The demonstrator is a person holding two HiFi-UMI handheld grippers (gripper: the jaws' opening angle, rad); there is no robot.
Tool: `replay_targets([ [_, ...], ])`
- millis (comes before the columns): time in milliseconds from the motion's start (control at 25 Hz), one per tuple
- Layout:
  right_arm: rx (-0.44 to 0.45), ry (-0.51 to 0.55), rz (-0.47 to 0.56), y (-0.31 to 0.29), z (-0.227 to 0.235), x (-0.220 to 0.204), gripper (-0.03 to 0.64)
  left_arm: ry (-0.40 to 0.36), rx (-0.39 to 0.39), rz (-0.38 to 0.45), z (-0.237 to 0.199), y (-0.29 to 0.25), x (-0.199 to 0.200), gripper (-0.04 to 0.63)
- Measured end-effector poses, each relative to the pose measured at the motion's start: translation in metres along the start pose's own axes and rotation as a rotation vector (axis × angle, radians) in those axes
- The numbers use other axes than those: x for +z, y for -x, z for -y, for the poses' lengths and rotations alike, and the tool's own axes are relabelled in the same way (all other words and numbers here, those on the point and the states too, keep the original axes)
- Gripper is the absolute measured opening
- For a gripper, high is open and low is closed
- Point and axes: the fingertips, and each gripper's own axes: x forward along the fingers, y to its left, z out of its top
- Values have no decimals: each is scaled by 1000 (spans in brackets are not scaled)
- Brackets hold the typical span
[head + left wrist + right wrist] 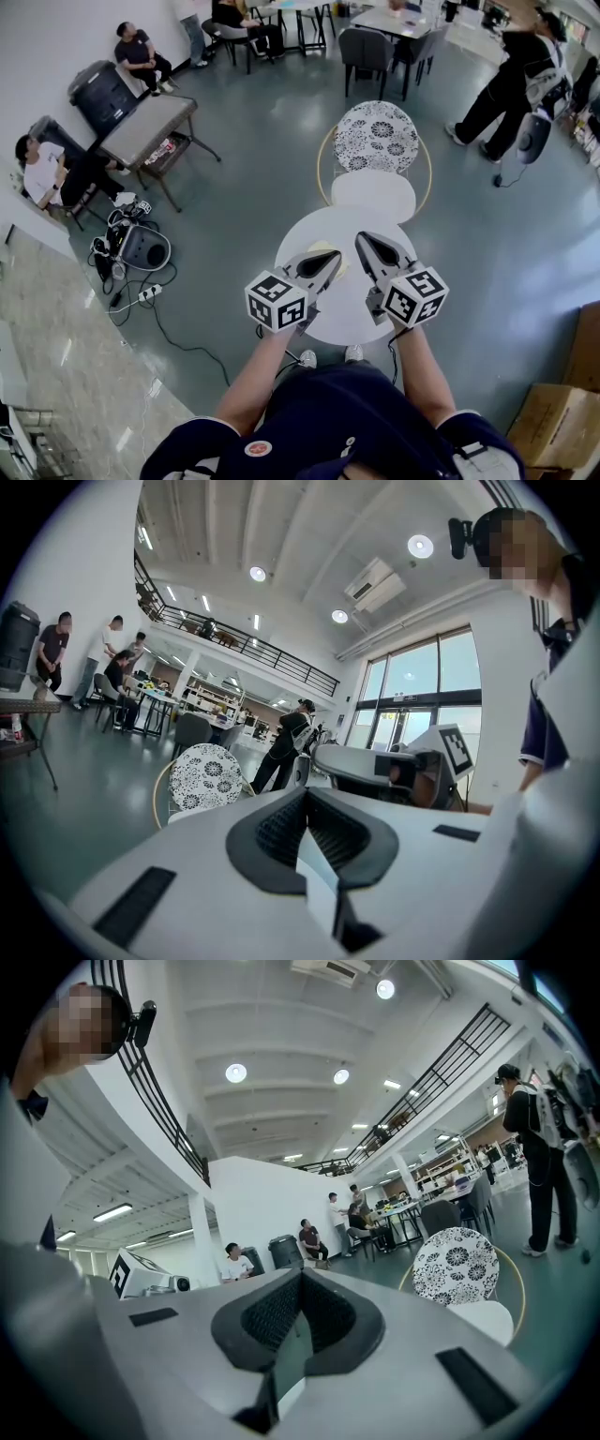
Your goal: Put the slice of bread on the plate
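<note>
In the head view both grippers hover over a small round white table (347,314). My left gripper (332,260) and my right gripper (362,240) point away from me, side by side, both shut and empty. A pale yellowish thing (323,247) lies on the table under the left gripper's tip, mostly hidden; I cannot tell whether it is bread or a plate. Both gripper views look level across the room and miss the tabletop. The left gripper (305,799) and the right gripper (300,1279) each show their jaws closed together with nothing between them.
A chair with a flower-patterned back (377,136) and white seat (373,195) stands just beyond the table. Several people sit or stand around the hall. A folding table (145,129), bags and cables (141,248) are at the left, cardboard boxes (562,422) at the right.
</note>
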Motion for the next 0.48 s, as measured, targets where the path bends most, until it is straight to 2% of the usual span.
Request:
replay_targets([
  [480,-6,-4,7,1,1,2,5,8,-6,-4,1,1,-2,8],
])
